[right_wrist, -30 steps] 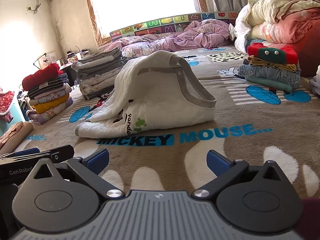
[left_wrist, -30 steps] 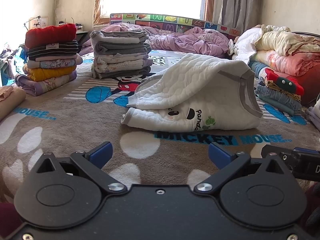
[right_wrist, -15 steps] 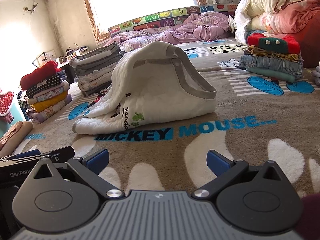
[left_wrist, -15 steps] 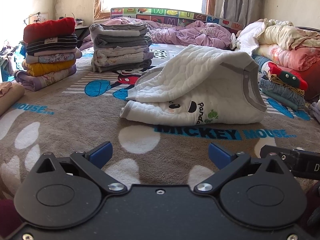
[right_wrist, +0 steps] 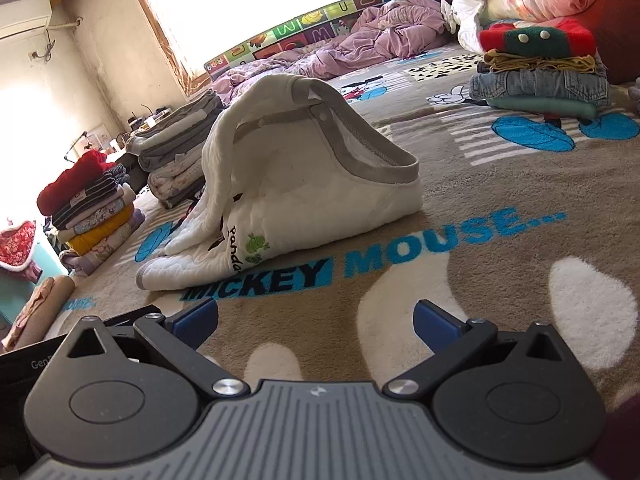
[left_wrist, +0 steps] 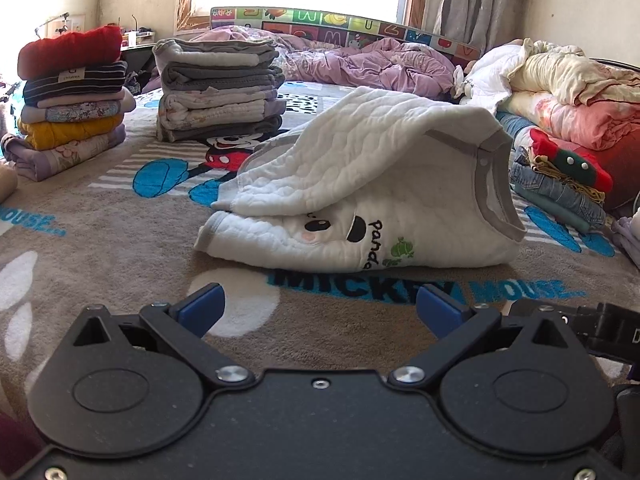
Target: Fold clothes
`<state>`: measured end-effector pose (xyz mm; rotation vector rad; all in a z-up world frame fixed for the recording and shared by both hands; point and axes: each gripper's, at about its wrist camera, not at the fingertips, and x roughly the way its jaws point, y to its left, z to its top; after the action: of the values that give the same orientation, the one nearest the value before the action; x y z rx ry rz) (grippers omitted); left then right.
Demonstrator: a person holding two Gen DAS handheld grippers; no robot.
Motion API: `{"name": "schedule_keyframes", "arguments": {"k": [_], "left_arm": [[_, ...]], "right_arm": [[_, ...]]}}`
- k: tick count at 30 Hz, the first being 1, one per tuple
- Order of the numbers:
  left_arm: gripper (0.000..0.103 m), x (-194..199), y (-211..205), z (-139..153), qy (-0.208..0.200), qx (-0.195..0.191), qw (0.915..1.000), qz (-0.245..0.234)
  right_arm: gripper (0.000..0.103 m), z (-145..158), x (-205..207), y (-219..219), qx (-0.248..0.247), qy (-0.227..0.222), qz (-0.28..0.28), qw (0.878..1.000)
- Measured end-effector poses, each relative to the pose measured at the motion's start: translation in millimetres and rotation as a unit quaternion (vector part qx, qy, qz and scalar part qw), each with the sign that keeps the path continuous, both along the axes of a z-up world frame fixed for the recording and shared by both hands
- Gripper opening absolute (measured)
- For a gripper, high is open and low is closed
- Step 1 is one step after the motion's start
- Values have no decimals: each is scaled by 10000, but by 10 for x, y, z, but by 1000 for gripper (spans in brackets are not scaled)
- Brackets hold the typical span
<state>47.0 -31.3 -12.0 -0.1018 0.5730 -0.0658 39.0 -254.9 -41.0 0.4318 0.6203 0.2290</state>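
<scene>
A white quilted panda shirt [left_wrist: 360, 184] with grey trim lies half folded on the brown Mickey Mouse blanket [left_wrist: 120, 240]; one flap arches up over the body. It also shows in the right wrist view [right_wrist: 288, 184]. My left gripper [left_wrist: 320, 308] is open and empty, low over the blanket just in front of the shirt. My right gripper [right_wrist: 316, 318] is open and empty, also in front of the shirt, tilted. The right gripper's body [left_wrist: 592, 328] shows at the left view's right edge.
Two stacks of folded clothes stand at the back left: a colourful one [left_wrist: 68, 100] and a grey one [left_wrist: 216, 88]. A jeans-and-red stack [right_wrist: 540, 68] and piled bedding [left_wrist: 568, 96] are at the right. A purple duvet [left_wrist: 372, 64] lies by the window.
Both grippers have moved closer to the shirt and stayed open. The right gripper has tilted, so its view now leans.
</scene>
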Motion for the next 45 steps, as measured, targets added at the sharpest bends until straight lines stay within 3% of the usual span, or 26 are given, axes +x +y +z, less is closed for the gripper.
{"name": "schedule_keyframes", "arguments": {"k": [5, 11, 13, 19, 22, 25, 28, 29, 31, 33, 35, 45], "left_arm": [[103, 260, -150, 119, 131, 2, 9995, -276], [103, 577, -339, 358, -44, -2, 9994, -332], [103, 679, -386, 456, -139, -171, 9993, -303], [103, 1033, -478, 728, 14, -1404, 9895, -351], [102, 1286, -479, 735, 547, -2214, 9735, -148], [102, 1435, -443, 619, 1052, -3300, 9380, 89], [100, 1508, -422, 558, 1050, -3703, 9221, 397], [94, 1532, -415, 538, 1045, -3831, 9164, 499], [67, 1577, -375, 539, 937, -4049, 9081, 503], [24, 1609, -392, 576, 941, -3627, 9260, 464], [8, 1570, -380, 578, 927, -3308, 9382, 428], [6, 745, 265, 477, 707, -2731, 9591, 227]], "right_arm": [[103, -32, 91, -170, 511, -80, -126, 9986], [103, -74, 166, -304, 927, -44, -181, 9955], [103, -87, 177, -341, 1045, -47, -197, 9943], [103, -138, 216, -500, 1506, 32, -314, 9881], [103, -159, 229, -585, 1628, 60, -411, 9858], [103, -184, 233, -644, 1699, 55, -485, 9842], [103, -209, 251, -650, 1668, 123, -522, 9845], [103, -217, 256, -641, 1650, 140, -516, 9848], [103, -231, 258, -619, 1607, 149, -477, 9857], [103, -238, 250, -591, 1531, 120, -426, 9872], [103, -241, 248, -565, 1429, 100, -408, 9889], [103, -274, 236, -568, 1433, 78, -410, 9888]]}}
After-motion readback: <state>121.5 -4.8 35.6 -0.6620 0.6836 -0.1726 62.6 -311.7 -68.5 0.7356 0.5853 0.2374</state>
